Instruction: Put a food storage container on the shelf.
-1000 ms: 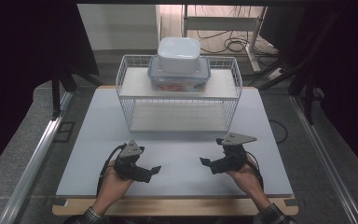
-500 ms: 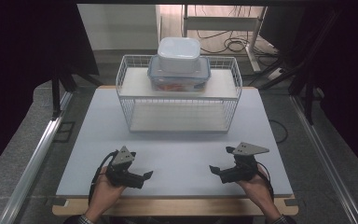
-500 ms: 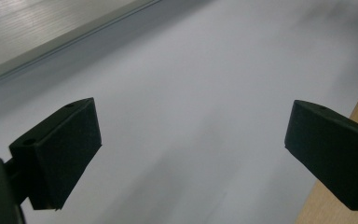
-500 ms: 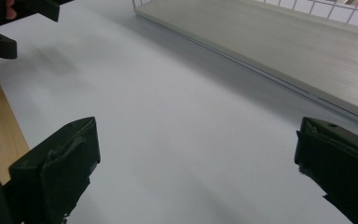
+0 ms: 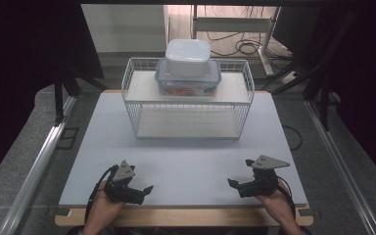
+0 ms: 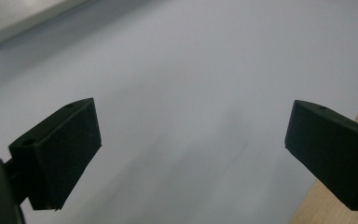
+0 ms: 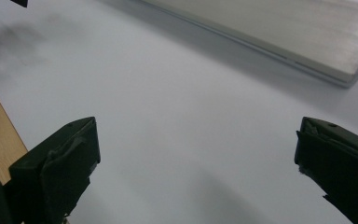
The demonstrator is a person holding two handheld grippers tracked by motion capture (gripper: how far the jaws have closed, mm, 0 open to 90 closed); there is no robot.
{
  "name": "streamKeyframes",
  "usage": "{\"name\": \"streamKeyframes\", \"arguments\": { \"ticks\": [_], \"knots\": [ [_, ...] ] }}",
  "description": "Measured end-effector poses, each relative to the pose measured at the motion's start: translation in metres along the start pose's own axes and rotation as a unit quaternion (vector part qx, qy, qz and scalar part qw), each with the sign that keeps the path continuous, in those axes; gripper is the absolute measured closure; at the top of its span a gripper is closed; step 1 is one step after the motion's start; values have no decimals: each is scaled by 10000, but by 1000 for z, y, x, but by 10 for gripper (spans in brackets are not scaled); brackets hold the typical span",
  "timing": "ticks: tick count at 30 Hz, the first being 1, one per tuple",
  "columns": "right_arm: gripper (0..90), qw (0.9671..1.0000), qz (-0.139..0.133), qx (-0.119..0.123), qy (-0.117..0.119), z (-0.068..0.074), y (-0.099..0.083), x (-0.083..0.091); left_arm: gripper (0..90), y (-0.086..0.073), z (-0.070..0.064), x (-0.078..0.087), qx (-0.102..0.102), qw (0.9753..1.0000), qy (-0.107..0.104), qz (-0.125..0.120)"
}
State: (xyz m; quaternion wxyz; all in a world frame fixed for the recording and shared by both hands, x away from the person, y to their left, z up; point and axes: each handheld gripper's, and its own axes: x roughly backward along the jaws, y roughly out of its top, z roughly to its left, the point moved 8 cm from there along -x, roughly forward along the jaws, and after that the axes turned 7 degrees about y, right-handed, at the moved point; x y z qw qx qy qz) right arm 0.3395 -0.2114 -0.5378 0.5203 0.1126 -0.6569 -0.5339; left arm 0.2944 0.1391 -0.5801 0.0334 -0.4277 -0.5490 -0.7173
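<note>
A white wire rack (image 5: pixel 247 112) with two shelves stands at the back middle of the pale mat (image 5: pixel 191 161). On its top shelf sits a clear box with a blue-rimmed lid (image 5: pixel 188 84) holding something orange, and a white lidded box (image 5: pixel 188 57) is stacked on that. My left gripper (image 5: pixel 146 190) is held low near the front left edge, open and empty. My right gripper (image 5: pixel 234 184) mirrors it at the front right, also open and empty. In the left gripper view the gripper (image 6: pixel 191 149) has its jaws spread wide over bare mat. The gripper (image 7: pixel 196 163) in the right gripper view stands the same way.
A wooden table edge (image 5: pixel 186 218) runs along the front, under the mat. The rack's lower board (image 7: pixel 279 32) lies ahead of the right gripper, and the same lower board (image 6: pixel 23 18) is far off ahead of the left. Metal rails (image 5: pixel 39 161) and cables flank the table.
Both hands have drawn back toward the table's front edge and moved apart, the left further left and the right further right. Both grippers stay open.
</note>
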Motion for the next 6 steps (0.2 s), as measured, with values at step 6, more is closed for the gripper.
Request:
{"name": "streamKeyframes", "arguments": {
  "ticks": [6],
  "knots": [
    [4,9998,184,-77,-40,-3,-8,-5,21,1,5,0,231,9996,-97,-157]
  ]
}}
